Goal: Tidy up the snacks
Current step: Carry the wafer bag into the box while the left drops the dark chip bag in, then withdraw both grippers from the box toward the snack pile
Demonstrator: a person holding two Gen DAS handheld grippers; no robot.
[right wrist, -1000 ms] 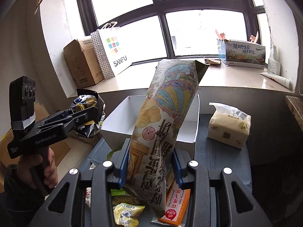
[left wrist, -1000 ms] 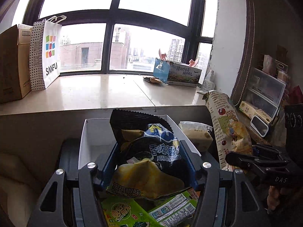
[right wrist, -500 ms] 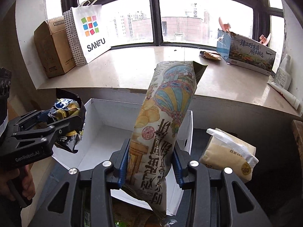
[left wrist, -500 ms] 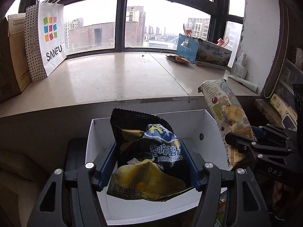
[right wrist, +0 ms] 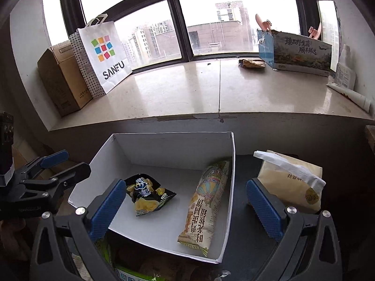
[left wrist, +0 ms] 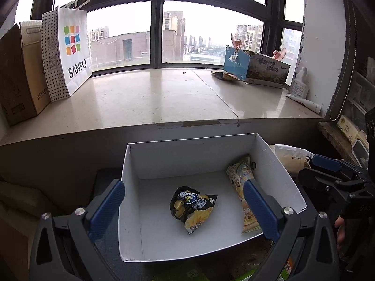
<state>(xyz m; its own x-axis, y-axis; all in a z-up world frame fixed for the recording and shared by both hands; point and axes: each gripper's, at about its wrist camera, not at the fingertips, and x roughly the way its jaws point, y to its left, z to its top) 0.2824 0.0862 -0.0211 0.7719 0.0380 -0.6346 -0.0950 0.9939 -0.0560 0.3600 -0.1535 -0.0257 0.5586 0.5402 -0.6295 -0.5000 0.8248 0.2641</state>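
Window ledge behind; white box (left wrist: pixel 276 164) below it holds two snacks: long biscuit pack (right wrist: pixel 206 206) along its right wall, black chip bag (left wrist: pixel 192 206) mid-floor. Left gripper (left wrist: pixel 185 208) and right gripper (right wrist: pixel 187 208) opening, nothing between. More packets remain outside, near edge.

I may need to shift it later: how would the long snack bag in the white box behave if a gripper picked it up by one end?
The long bag looks puffed and crinkly, so probably light and floppy, sagging from one end. Its glossy film may slip between pads. Contents seem crushable; grip gently.
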